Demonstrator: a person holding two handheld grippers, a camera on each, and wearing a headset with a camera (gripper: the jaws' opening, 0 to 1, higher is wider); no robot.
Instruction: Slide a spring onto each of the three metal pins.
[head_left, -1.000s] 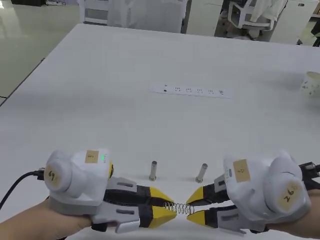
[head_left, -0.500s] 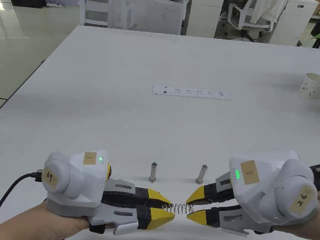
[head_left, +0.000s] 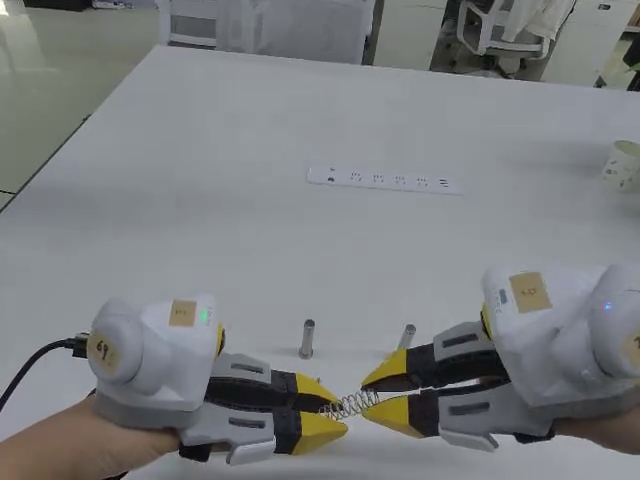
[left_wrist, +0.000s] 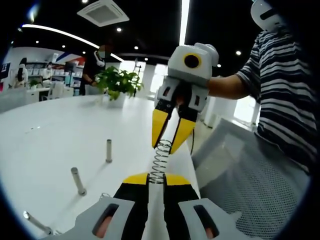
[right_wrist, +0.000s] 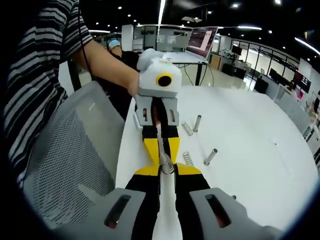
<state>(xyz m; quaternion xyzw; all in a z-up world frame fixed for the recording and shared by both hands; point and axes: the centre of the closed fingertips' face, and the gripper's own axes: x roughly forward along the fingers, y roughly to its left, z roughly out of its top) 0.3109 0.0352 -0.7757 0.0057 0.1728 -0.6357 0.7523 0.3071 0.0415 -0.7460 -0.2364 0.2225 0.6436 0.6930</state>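
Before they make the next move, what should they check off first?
1. Grip on the small coiled metal spring by left tongs and right tongs: ok.
2. Two short grey metal pins upright on the white table: ok.
3. The third pin upright: cannot tell.
4. Held spring lined up over a pin: not ok.
5. Two spare springs lying on the table: ok.

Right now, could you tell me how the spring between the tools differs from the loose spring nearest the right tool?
The held spring is clamped at both ends, by the left tool and the right tool; the loose spring is untouched. The held spring spans the gap between the tools; the loose spring lies on the table. Both are metal coils, neither on a pin.
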